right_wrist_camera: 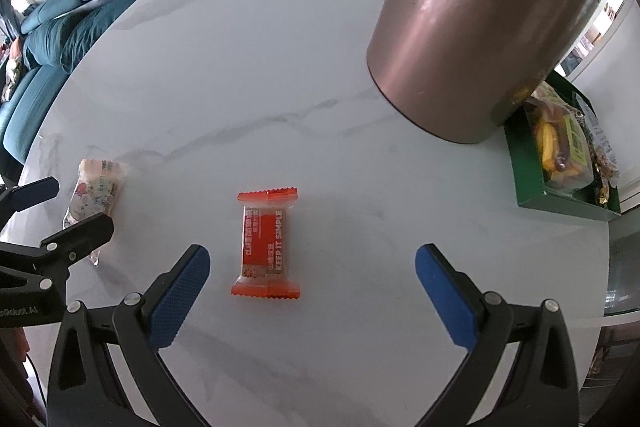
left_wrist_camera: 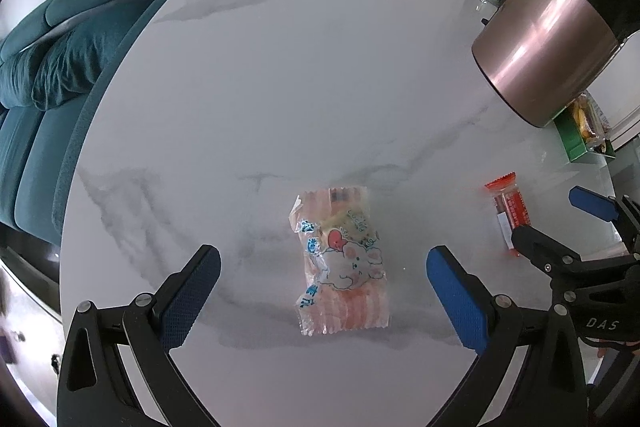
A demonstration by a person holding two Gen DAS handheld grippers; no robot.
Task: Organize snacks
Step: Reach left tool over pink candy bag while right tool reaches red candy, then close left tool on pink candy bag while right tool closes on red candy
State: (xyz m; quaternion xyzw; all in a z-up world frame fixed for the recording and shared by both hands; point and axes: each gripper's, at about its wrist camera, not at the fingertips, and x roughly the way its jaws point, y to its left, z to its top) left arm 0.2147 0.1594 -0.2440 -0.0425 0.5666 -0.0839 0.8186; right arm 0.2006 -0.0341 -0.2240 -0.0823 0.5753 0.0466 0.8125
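While a teal sofa (left_wrist_camera: pixel 48 67) is seen beyond the white marble tabletop (left_wrist_camera: pixel 300 67), the left tool (left_wrist_camera: pixel 323 291) is held wide around a pink snack packet (left_wrist_camera: pixel 340 263), the right tool (right_wrist_camera: pixel 312 287) wide around an orange bar (right_wrist_camera: pixel 266 245), and a green snack box (right_wrist_camera: pixel 532 163) is shown fully only in the right view.

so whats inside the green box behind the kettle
The green box holds wrapped snacks, yellow and brown pieces showing through clear packets. The kettle covers its far end, so the rest is hidden.
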